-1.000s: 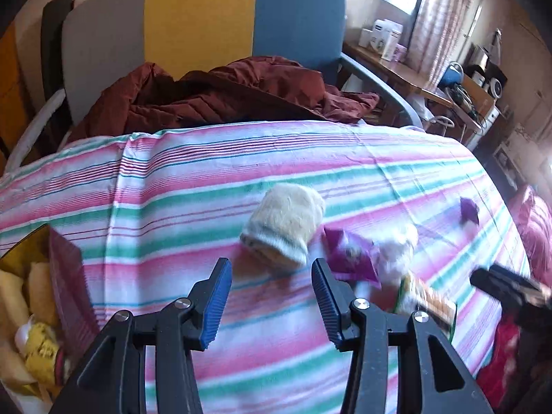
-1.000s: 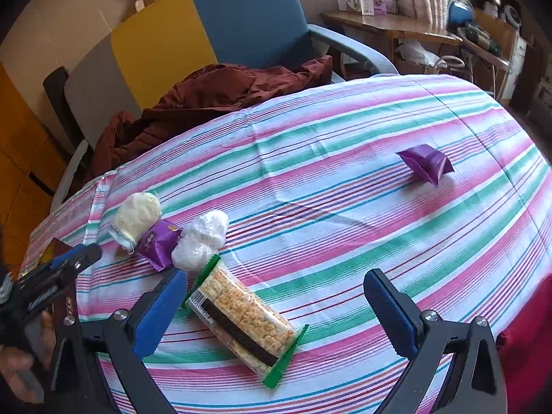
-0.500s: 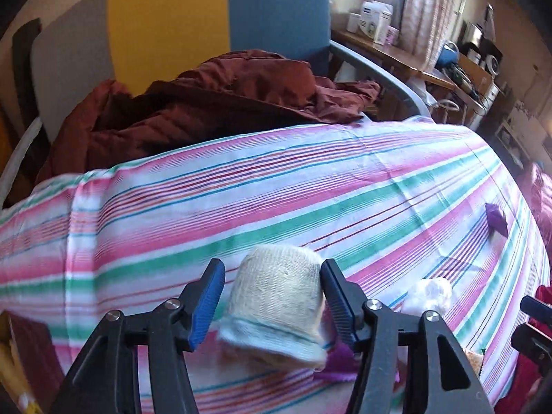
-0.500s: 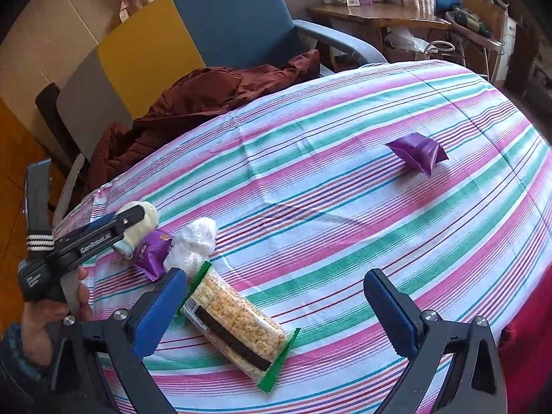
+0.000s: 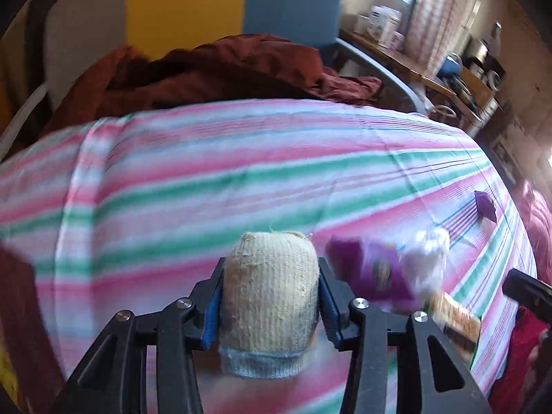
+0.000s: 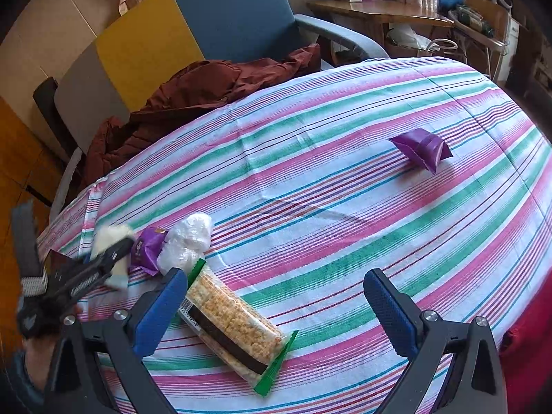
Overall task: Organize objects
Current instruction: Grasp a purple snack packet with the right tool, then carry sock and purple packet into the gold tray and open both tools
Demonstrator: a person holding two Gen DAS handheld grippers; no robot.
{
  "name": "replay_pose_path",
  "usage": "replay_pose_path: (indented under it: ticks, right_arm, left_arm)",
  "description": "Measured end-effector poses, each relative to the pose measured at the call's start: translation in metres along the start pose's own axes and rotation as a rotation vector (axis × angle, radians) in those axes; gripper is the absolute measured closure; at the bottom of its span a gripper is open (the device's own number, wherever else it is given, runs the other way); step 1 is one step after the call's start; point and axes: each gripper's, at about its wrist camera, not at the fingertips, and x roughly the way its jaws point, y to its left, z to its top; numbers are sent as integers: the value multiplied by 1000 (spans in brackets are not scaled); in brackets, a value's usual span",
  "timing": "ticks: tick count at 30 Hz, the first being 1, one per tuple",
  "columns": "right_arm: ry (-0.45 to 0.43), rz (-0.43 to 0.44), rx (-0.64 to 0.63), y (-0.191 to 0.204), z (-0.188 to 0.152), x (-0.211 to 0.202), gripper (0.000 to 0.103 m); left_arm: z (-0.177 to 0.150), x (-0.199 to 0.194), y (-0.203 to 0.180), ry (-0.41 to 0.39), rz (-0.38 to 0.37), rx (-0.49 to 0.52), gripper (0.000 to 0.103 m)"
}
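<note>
Left gripper jaws just clamped the cream sock; only right view shows right gripper jaws apart.

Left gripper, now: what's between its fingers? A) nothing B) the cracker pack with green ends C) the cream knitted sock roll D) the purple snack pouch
C: in the left wrist view the left gripper, whose jaws have just been closing, presses both blue pads against the sides of the cream knitted sock roll, while the purple snack pouch and the cracker pack lie apart on the striped cloth.
</note>
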Motion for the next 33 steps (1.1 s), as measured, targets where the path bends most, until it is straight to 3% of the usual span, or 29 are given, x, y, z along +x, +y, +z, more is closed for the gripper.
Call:
replay_pose_path:
  ticks: [6, 12, 14, 18, 22, 26, 27, 29, 30, 31, 33]
  right_arm:
    - [-31, 77, -68, 18, -5, -8, 0]
    - [-58, 142, -217, 55, -16, -16, 3]
    - [-57, 190, -245, 68, -15, -19, 6]
    - [-29, 205, -351, 111, -6, -10, 19]
    - [58, 160, -453, 149, 10, 28, 20]
    - [179, 22, -497, 164, 22, 81, 20]
    - [210, -7, -503, 163, 23, 91, 22]
    - [261, -42, -522, 157, 19, 108, 40]
    - [260, -34, -522, 154, 17, 107, 43]
    - [247, -18, -522, 151, 17, 103, 56]
    - [236, -10, -518, 144, 13, 95, 59]
  left_arm:
    - [-58, -36, -2, -24, 44, -16, 56]
    - [-109, -66, -12, -49, 33, -3, 56]
    - [-121, -73, -14, -62, 28, 13, 56]
    - [-128, -77, -19, -78, 31, 49, 56]
    - [-127, -76, -12, -76, 1, 21, 56]
    - [-128, -76, -9, -80, -18, 10, 56]
    - [-129, -76, -9, -82, -22, 11, 56]
    - [-129, -75, -7, -86, -31, 8, 56]
    - [-130, -76, -7, -90, -32, 11, 56]
    - [-130, -76, -8, -95, -29, 17, 56]
    - [-132, -75, -10, -101, -19, 28, 56]
